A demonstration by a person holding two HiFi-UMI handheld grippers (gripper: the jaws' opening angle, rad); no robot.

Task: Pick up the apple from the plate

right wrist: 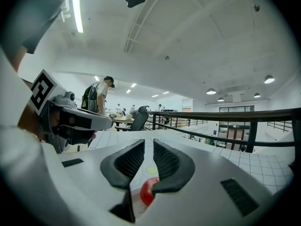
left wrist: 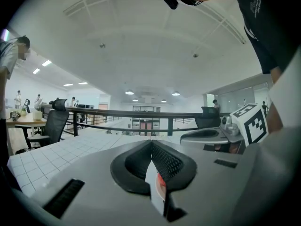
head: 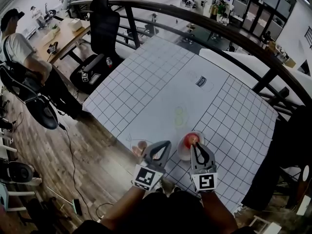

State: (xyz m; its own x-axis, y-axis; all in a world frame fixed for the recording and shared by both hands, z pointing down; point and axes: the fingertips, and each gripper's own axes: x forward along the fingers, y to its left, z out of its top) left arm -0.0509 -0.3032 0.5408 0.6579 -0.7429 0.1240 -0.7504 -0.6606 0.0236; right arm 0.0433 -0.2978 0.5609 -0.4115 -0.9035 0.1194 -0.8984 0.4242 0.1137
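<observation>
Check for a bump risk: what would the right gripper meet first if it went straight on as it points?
Probably the apple, just beyond the right gripper and slightly below its line; depth is unclear, so it might skim over.

I count two tools, both low in the head view: my left tool (head: 158, 147) and my right tool (head: 196, 146). Each carries one marker cube, so two marker cubes (head: 147, 177) in all. Near the right tool's tip I count one apple (head: 190, 139) and one plate (head: 181, 153). There is one gridded counter (head: 146, 82), with two pale green circles (head: 179, 110) near its middle and one dark label (head: 201, 81). In the upper left are one black chair (head: 105, 26) and one person (head: 17, 48); smaller figures behind are too tiny to count.
</observation>
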